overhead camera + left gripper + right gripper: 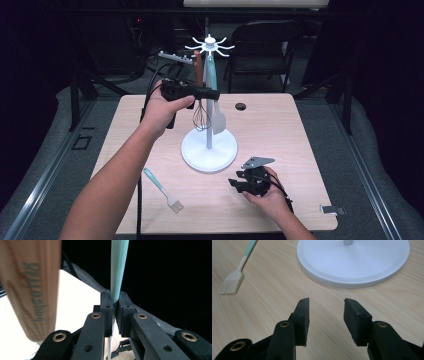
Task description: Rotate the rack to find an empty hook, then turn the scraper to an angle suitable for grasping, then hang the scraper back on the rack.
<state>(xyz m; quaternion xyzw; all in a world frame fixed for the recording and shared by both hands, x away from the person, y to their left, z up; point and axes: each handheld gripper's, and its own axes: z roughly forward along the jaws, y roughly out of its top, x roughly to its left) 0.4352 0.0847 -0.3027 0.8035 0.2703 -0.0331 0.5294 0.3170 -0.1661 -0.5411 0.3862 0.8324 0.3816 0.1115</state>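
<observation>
Grip: firmly, my left gripper (115,305) pinched the teal spatula handle (119,267); centre frame
Advice: I judged a straight lift off the rack (209,45) hook best
Right gripper (326,315): open, empty; lower frame

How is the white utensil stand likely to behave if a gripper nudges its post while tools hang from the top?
The white utensil stand probably resists tipping: its round base is broad and flat on the table. It may slide, since the wood looks smooth. The hanging whisk and spatula would likely swing; the left gripper steadies the spatula's handle.
</observation>
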